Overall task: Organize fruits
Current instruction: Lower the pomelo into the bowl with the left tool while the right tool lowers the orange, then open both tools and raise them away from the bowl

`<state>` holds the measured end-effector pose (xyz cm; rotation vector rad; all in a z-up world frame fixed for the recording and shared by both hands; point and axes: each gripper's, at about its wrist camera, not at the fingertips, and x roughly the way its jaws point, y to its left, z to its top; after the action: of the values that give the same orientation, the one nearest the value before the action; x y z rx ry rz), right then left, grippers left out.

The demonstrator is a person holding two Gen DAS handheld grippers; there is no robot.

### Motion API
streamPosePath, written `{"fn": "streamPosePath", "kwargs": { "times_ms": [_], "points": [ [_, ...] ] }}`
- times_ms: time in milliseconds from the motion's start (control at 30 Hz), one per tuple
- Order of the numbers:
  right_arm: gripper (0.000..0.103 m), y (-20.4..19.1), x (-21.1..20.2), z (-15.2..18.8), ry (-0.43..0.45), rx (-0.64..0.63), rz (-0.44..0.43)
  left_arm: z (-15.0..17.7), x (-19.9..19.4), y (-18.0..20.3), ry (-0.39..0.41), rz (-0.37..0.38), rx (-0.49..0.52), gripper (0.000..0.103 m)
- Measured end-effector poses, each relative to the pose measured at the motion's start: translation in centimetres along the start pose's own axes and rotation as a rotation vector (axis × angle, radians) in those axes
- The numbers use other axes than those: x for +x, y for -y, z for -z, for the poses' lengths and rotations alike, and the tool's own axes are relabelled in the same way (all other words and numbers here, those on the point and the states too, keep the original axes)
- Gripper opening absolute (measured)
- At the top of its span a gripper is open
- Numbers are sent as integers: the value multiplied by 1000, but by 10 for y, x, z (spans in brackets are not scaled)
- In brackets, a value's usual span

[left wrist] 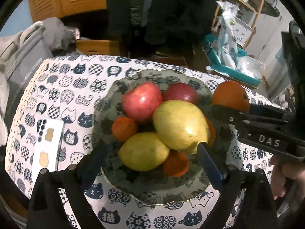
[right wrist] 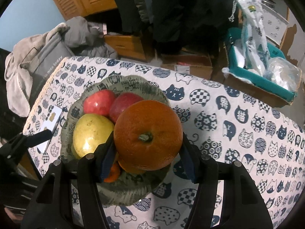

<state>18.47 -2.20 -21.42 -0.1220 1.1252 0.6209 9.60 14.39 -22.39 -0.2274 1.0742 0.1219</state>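
Observation:
A grey patterned bowl on the cat-print tablecloth holds two red apples, two yellow pears and several small oranges. My right gripper is shut on a large orange and holds it above the bowl's right rim; the orange also shows in the left wrist view. My left gripper is open and empty, its fingers spread just above the near side of the bowl, close to the pears.
A white phone lies on the cloth left of the bowl. Grey clothes and a bag sit beyond the table's left edge. A teal box with plastic bags stands at the far right.

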Motion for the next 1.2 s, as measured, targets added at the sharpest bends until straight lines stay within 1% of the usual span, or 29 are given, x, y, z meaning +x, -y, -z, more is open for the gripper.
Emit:
{"fn": "streamPosePath", "kwargs": {
  "times_ms": [133,267,300,367,467,567,700,900,1033,1200],
  "points": [
    [63,-2,13,0,-36,-3,-7,0,-3,-12,9,-15,-32,96],
    [66,-3,20,0,-56,-10,10,1,-5,-21,10,-21,-62,96],
    [68,-3,20,-1,-54,-11,11,1,-5,-21,8,-21,-66,96],
    [76,-1,16,-3,-46,-7,7,1,-6,-23,6,-16,-80,96],
    [77,2,10,-6,-34,0,-7,0,-11,-23,15,-14,-85,96],
    [77,1,-1,-7,-11,1,-2,-2,-21,-21,43,-8,-87,96],
    [77,-1,-29,-9,55,-9,39,-6,-38,-20,77,-6,-92,96],
    [81,-3,-86,-13,174,-10,105,-11,-75,-13,158,6,-72,96],
    [81,-4,-121,-13,241,-16,139,-14,-98,-9,209,15,-64,96],
    [81,-10,-162,-7,312,-35,169,-13,-128,-4,275,21,-66,99]
  ]
}}
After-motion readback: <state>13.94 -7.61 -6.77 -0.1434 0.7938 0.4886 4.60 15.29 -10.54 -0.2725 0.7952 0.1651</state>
